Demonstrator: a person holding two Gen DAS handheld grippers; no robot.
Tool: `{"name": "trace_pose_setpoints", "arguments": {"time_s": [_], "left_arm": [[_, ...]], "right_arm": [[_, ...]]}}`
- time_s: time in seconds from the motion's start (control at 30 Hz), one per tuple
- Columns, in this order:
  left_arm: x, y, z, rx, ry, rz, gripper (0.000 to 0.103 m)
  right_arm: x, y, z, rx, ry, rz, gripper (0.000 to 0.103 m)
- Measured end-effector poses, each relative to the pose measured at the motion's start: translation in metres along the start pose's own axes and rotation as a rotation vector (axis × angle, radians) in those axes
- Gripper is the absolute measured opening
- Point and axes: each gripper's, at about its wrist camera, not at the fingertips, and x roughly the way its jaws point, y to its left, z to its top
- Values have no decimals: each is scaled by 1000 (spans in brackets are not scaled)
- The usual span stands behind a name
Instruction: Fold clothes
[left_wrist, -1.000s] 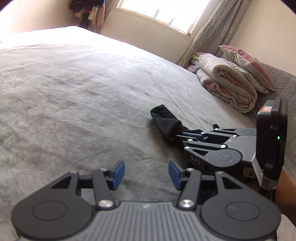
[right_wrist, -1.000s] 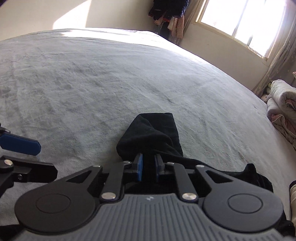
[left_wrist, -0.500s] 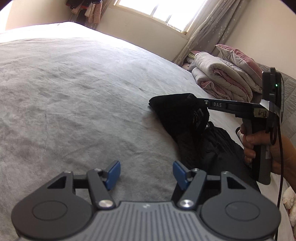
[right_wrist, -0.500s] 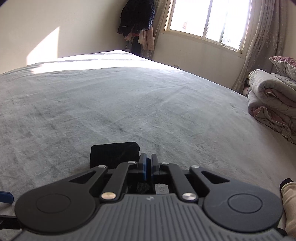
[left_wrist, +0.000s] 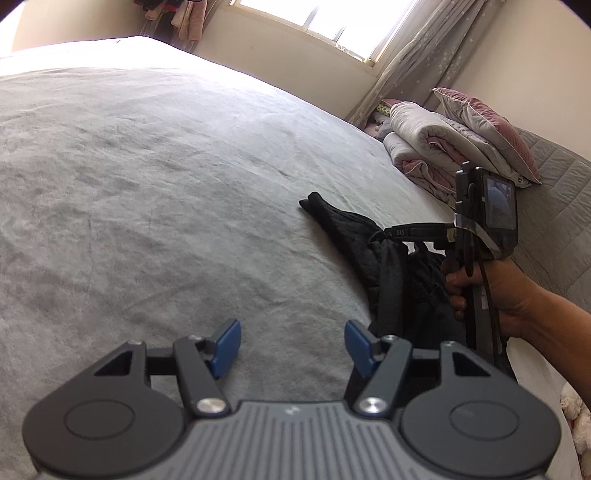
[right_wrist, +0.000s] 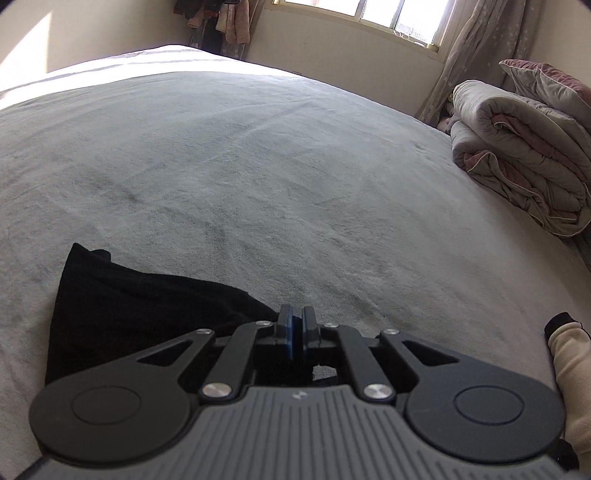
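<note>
A black garment (left_wrist: 373, 254) lies bunched on the grey bedspread (left_wrist: 155, 192), one narrow end stretched up and left. My right gripper (left_wrist: 380, 236) is shut on a fold of the black garment and holds it a little above the bed. In the right wrist view the same black garment (right_wrist: 129, 310) spreads to the left below the right gripper (right_wrist: 296, 332), whose blue pads meet on the cloth. My left gripper (left_wrist: 291, 341) hovers over bare bedspread just left of the garment, open, with nothing between its blue pads.
A folded grey-pink quilt (left_wrist: 436, 155) with a pillow (left_wrist: 487, 125) on top sits at the bed's far right. A window (right_wrist: 362, 14) and curtain (right_wrist: 480, 48) stand behind. A cream sleeve (right_wrist: 570, 354) shows at the right edge. A hand (left_wrist: 487, 284) grips the right tool.
My right gripper has carried the pinched fold of the garment to the right, away from the left gripper, and the cloth now trails out to the left. The left gripper has stayed put.
</note>
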Motion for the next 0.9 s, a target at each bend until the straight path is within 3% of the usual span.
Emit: {"name": "trace_pose_setpoints", "arguments": {"time_s": [0.07,0.2,0.27,0.47,0.57,0.73,0.9], "left_arm": [[0,0,0,-1,2,0,63],[-1,2,2,-17,10,-4,62],[-1,4,3,-29,16,-5,60],[-2,10,6,-76,34,-12,45],[-3,14,7,-105,42,-19,44],[-3,17,8,-123,50,-28,44],[-3,16,8,-118,57,-25,44]], "right_arm": [[-5,0,1,30,0,-4,15],[-27,-3,8,107,-14,60,19],[-42,0,11,128,-38,117,34],[-73,30,17,124,-87,368,31],[-73,55,18,84,-79,444,28],[-59,86,11,30,-39,469,28],[-53,89,-1,22,-24,406,28]]}}
